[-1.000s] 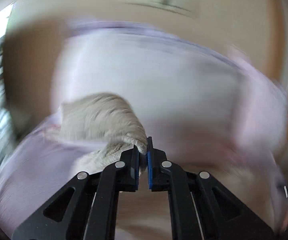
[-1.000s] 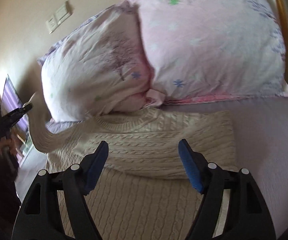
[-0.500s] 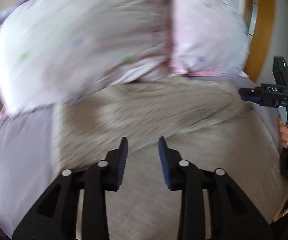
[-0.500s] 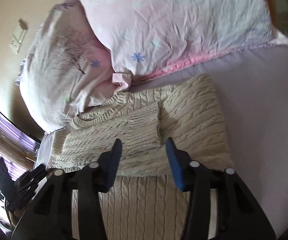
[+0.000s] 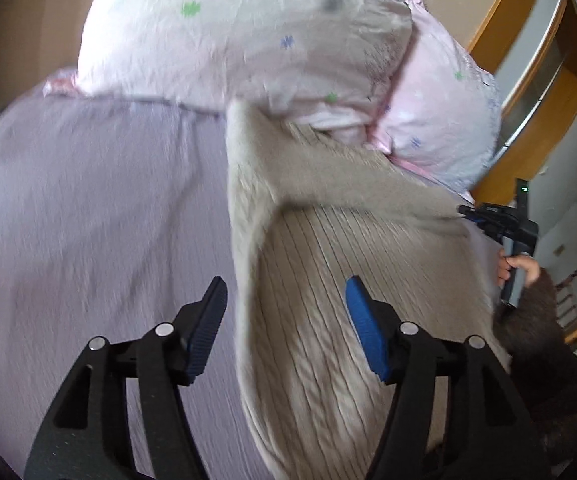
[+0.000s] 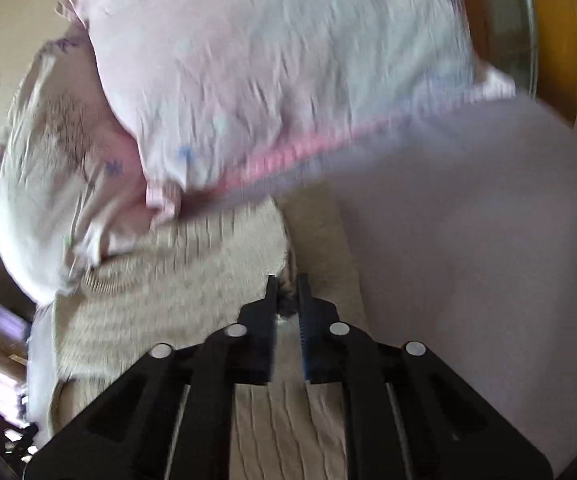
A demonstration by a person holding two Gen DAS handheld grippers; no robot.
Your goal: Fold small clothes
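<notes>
A cream cable-knit sweater (image 5: 328, 264) lies on a lilac bed sheet (image 5: 88, 216), its top against the pillows. My left gripper (image 5: 284, 300) is open and empty above the sweater's left edge. In the right wrist view my right gripper (image 6: 286, 280) is shut on the cuff of the folded sleeve (image 6: 216, 256) lying across the sweater (image 6: 160, 304). The right gripper also shows at the far right of the left wrist view (image 5: 496, 220), held by a hand.
Two pink-white pillows (image 5: 248, 40) (image 6: 272, 64) lie against the wall at the head of the bed. Wooden furniture (image 5: 528, 80) stands to the right. The lilac sheet (image 6: 468, 240) spreads right of the sweater.
My left gripper let go of the sleeve, opened wide and moved to the sweater's left edge. My right gripper closed on the folded sleeve's cuff.
</notes>
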